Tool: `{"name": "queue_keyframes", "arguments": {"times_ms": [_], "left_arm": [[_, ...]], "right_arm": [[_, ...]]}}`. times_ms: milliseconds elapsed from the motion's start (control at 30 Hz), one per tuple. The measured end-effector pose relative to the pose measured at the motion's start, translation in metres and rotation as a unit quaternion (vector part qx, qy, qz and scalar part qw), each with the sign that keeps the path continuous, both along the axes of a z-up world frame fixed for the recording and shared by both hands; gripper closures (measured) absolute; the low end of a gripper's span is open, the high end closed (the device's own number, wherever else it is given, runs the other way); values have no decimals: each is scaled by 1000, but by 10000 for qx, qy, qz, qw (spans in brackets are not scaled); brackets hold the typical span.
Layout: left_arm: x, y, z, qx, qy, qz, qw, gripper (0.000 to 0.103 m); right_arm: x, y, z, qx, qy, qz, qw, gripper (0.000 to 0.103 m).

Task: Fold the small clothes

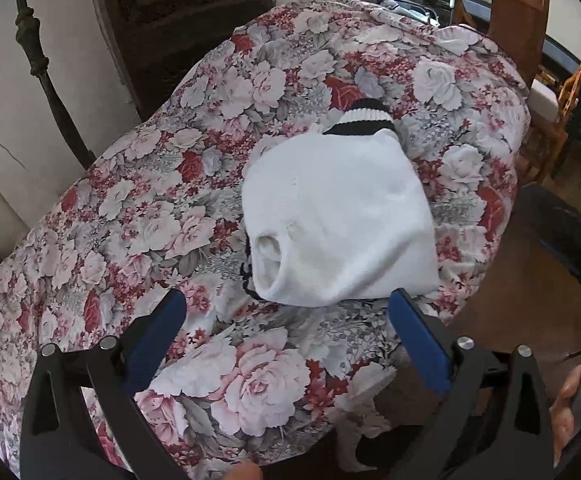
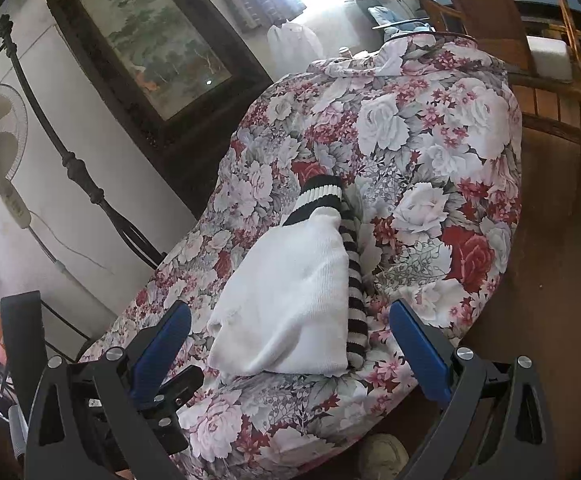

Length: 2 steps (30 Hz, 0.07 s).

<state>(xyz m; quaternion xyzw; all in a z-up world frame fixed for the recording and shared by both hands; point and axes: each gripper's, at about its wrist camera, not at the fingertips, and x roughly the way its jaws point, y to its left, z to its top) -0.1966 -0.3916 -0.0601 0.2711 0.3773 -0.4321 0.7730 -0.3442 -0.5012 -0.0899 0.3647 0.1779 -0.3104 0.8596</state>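
Left wrist view: left gripper [image 1: 288, 312] spread wide, holding nothing, hovering just short of the garment's near edge.
Right wrist view: right gripper [image 2: 290, 320] also spread, empty, near edge of garment between its fingers' line of sight.
Garment [image 1: 338, 216]: small white knit, lying folded into a rough block mid-table on the floral cloth [image 1: 138, 208].
Trim: black-and-white ribbed cuff [image 1: 364, 118] sticks out at far end; striped hem [image 2: 356, 292] runs down the right side.
Handling: likely light, soft, floppy; knit should grip well, not slip.
Hold: pinch a corner or the ribbed edge, it's thicker.
Cloth: loose, wrinkled, could get pinched along.
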Motion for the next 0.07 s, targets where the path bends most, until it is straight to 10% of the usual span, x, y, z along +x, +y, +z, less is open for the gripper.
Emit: {"name": "queue_keyframes", "arguments": {"times_ms": [67], "left_arm": [[-2, 1, 2, -2, -69, -14, 10000, 5]], "right_arm": [[-1, 0, 0, -2, -14, -1, 10000, 4]]}}
